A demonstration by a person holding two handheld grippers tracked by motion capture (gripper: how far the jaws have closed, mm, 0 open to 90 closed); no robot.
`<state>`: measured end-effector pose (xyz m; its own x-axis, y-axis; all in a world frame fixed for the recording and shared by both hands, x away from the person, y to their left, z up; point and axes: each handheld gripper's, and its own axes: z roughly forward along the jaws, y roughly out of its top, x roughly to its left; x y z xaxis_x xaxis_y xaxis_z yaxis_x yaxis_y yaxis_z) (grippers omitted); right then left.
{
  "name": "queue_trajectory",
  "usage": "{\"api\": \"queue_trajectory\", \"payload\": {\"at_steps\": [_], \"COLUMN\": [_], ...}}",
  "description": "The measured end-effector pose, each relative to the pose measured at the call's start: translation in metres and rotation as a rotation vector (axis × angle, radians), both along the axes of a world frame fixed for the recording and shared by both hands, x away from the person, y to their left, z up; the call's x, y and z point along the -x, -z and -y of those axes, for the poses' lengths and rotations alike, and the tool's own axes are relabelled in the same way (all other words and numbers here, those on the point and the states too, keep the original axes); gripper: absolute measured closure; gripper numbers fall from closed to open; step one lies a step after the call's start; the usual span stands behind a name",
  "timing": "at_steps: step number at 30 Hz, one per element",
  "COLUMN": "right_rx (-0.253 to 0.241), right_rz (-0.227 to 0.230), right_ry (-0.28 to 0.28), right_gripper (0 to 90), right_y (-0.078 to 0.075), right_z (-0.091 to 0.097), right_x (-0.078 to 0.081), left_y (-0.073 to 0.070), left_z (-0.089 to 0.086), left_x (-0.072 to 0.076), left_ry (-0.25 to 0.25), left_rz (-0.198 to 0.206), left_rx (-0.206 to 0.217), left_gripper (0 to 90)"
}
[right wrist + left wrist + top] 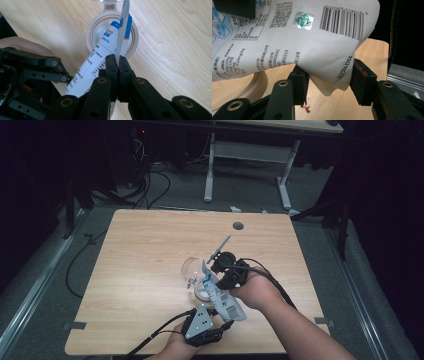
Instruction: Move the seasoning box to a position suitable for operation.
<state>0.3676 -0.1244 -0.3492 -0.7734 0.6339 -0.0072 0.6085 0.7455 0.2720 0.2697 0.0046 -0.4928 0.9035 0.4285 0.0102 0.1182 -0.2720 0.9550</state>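
High cam looks down on table (pixel 150 270); both gripper cams close-up, share pouch (pixel 312 50), probably same one.

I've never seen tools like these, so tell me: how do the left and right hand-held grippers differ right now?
The right hand-held gripper has its jaws pinched shut on the white pouch's thin edge; the left hand-held gripper has its jaws apart, with the pouch's bottom corner hanging between them. In the high view the right one is farther up the table, the left near the front edge. Both have black jaws.
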Motion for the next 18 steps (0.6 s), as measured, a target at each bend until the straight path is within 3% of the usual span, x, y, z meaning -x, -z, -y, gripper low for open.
{"api": "queue_trajectory", "payload": {"at_steps": [18], "right_rx": [-0.008], "right_rz": [-0.002], "right_ry": [-0.003], "right_gripper": [89.3], "right_y": [0.0021], "right_z": [0.0025], "right_x": [0.0004], "left_y": [0.0102], "left_z": [-0.0014], "left_x": [-0.0058], "left_ry": [-0.019], "left_rz": [-0.006], "left_rx": [-0.031], "left_gripper": [52.7]}}
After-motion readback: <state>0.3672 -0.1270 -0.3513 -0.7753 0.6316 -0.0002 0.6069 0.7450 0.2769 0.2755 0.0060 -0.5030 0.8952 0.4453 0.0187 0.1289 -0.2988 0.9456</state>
